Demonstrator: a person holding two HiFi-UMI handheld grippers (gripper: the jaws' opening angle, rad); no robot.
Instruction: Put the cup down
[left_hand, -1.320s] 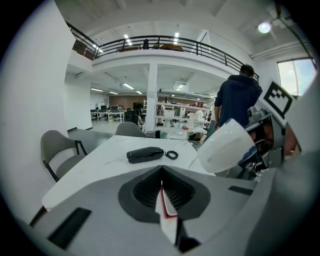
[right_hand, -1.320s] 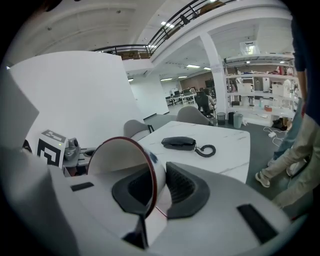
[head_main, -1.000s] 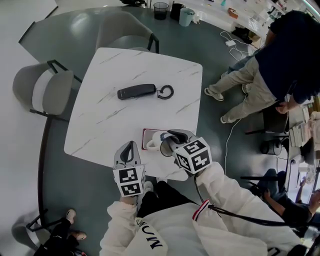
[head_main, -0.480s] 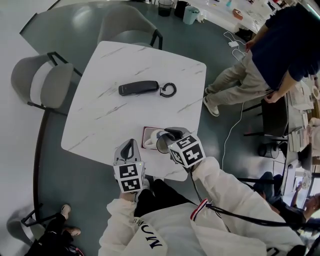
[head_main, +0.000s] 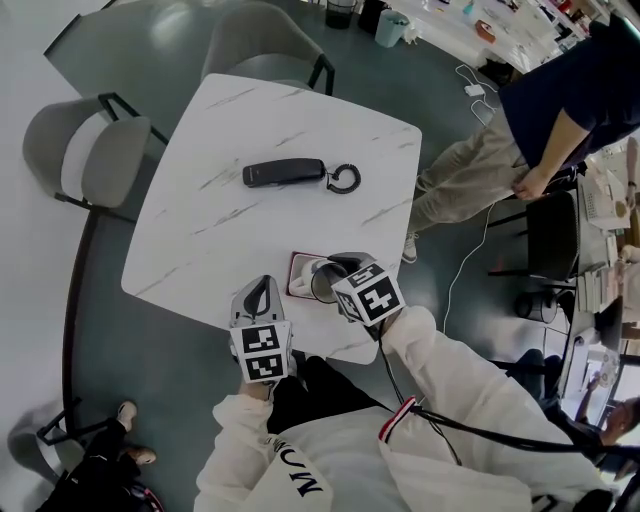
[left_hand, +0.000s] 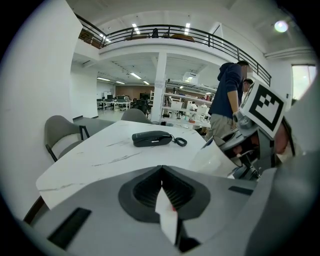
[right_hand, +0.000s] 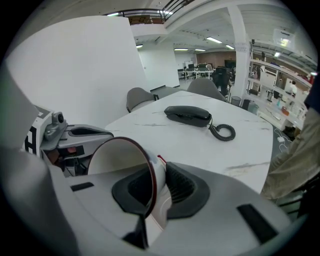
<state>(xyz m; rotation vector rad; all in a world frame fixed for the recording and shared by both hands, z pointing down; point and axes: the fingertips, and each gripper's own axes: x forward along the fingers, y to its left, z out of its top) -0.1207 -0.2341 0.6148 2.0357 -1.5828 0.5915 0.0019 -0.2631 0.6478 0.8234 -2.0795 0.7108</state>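
My right claw (right_hand: 156, 180) gripped the white cup (right_hand: 117, 156) by its rim, tilted over the red-edged mat (head_main: 296, 272) at lower centre of the head view; my left claw (head_main: 257, 295) hung closed beside it. The set-down was in hand, I judged. The next move called for levelling the cup, lowering it onto the mat, then letting go.

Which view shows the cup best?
Right gripper view: the cup fills the foreground, rim and inside visible, wall pinched in the right claw. Head view shows only a sliver beside the claw. Left gripper view shows just its white outer side.
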